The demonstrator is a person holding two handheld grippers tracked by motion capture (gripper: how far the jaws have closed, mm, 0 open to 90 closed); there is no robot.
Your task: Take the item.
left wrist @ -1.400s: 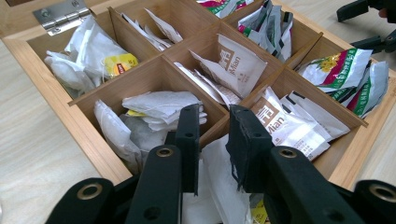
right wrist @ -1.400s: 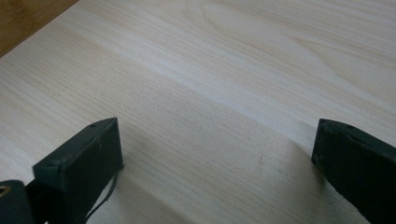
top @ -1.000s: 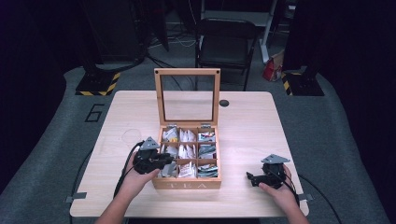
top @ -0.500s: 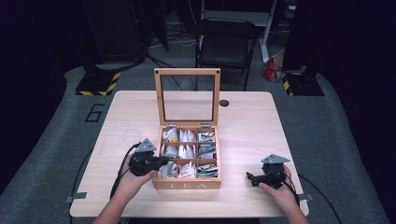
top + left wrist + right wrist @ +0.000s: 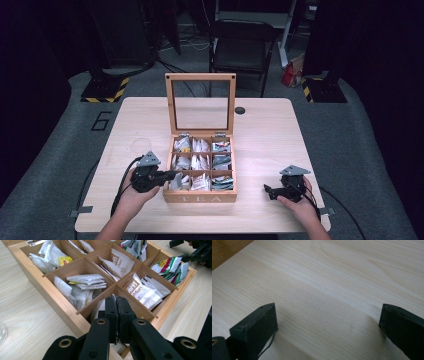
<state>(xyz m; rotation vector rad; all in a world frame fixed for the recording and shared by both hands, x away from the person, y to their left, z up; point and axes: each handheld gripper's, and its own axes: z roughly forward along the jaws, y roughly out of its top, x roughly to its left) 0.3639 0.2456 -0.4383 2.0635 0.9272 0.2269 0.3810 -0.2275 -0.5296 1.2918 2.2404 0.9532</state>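
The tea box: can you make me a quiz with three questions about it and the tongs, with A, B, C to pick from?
1. Where are the left tongs?
A. At the box's near left compartment
B. On the chair
C. Over the far right compartment

2. How many compartments does the box have?
A. Four
B. Six
C. Nine

3. How are the right tongs?
A. Shut on a packet
B. Open above bare table
C. Shut on the lid

Answers:
1 A, the left gripper view has their tips over that compartment.
2 C, the high view shows three rows of three.
3 B, the right gripper view shows the jaws wide apart with only wood between them.
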